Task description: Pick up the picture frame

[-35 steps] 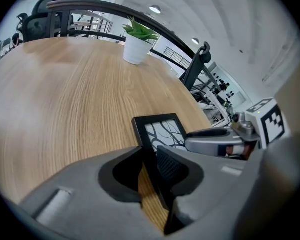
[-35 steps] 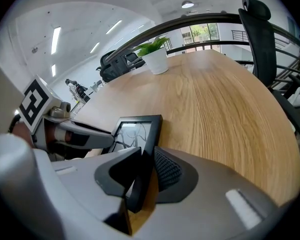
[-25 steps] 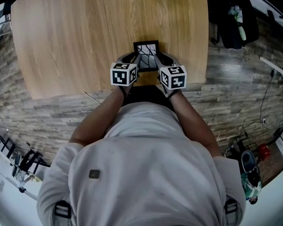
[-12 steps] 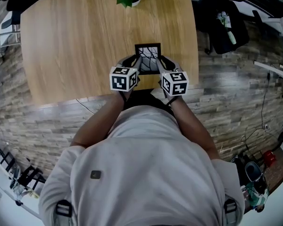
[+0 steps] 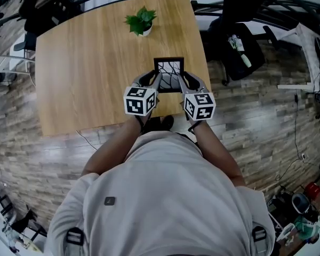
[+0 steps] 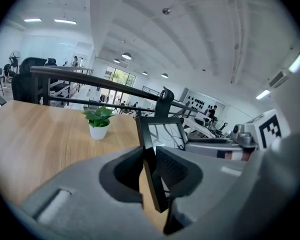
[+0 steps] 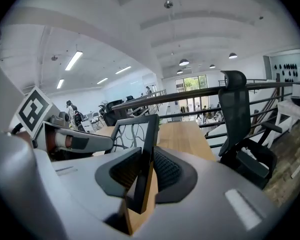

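Grips the black picture frame from both sides over the near right part of the wooden table, left gripper closing on its left edge, right gripper clamped on its right, equally near.

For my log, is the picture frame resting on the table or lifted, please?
Lifted: right gripper and left gripper, its jaws closing, pinch the picture frame by its sides, clear of the table.

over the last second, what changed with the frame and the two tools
The picture frame rose well clear of the table, carried up by the left tool and the right tool. The left tool's jaws are closing on the frame's edge. Both tools kept their hold, and the plant stayed put.
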